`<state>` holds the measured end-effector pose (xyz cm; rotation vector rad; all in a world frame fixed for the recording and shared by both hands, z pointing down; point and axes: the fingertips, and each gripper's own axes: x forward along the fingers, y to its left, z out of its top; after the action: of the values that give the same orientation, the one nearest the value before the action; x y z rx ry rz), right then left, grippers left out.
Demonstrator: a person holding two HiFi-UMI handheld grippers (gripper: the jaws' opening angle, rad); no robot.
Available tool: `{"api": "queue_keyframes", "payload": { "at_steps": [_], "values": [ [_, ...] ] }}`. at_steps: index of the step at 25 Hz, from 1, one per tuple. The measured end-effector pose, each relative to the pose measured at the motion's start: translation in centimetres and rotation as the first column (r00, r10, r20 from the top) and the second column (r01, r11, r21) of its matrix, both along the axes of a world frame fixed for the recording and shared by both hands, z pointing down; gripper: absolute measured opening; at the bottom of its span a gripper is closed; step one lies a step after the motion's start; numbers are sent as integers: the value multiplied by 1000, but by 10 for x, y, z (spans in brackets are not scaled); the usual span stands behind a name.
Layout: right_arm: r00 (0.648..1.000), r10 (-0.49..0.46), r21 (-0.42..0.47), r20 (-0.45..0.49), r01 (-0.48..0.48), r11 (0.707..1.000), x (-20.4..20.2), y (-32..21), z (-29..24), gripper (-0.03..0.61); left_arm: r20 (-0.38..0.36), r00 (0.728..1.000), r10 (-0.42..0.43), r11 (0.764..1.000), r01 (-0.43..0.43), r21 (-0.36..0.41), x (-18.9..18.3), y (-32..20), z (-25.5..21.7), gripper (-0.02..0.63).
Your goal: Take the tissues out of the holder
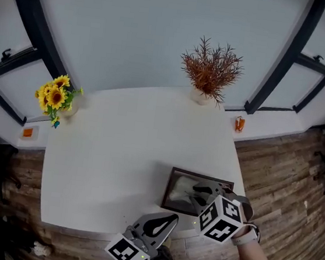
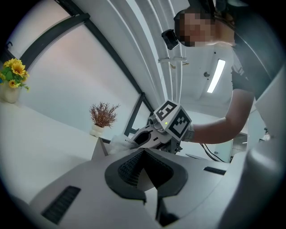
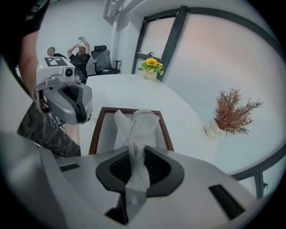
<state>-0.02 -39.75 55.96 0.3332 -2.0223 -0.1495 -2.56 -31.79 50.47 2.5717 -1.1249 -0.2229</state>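
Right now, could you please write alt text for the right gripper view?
The right hand-held gripper pinches a white tissue that comes up from a brown-rimmed holder on a white table. The left hand-held gripper hangs at left, a dried plant stands at right.

1. Table (image 1: 119,150) plain white; tissue (image 3: 136,127) white, faintly see-through;
2. Holder (image 1: 169,187) dark brown at the frame, pale grey inside;
3. Left gripper (image 2: 144,152) and right gripper (image 3: 135,154) grey-shelled with black ribbed pads; marker cube (image 1: 220,218) white with black square patterns;
4. Sunflowers (image 1: 54,94) yellow with green leaves; dried plant (image 1: 211,68) rust-brown in a white pot (image 1: 201,96);
5. Floor (image 1: 285,183) brown wood planks; window frames (image 1: 34,19) black.
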Motion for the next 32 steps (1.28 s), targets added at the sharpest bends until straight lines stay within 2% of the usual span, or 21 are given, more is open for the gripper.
{"api": "queue_keyframes", "payload": {
  "at_steps": [7, 12, 22, 29, 32],
  "values": [
    [982, 91, 32, 168, -98, 995, 13, 1, -36, 58, 8, 1000, 21, 999, -21, 24, 10, -2, -16, 8],
    [934, 188, 39, 304, -210, 977, 26, 4, -63, 60, 21, 999, 27, 999, -28, 44, 12, -6, -28, 8],
    [796, 334, 18, 505, -397, 918, 48, 18, -100, 60, 32, 999, 43, 996, -46, 79, 21, -11, -52, 8],
    [636, 423, -45, 646, -521, 852, 71, 25, -120, 60, 37, 999, 36, 995, -40, 96, 24, -16, -64, 8],
    [598, 456, -67, 659, -557, 828, 82, 29, -124, 58, 37, 999, 29, 994, -33, 106, 24, -19, -71, 8]
  ]
}}
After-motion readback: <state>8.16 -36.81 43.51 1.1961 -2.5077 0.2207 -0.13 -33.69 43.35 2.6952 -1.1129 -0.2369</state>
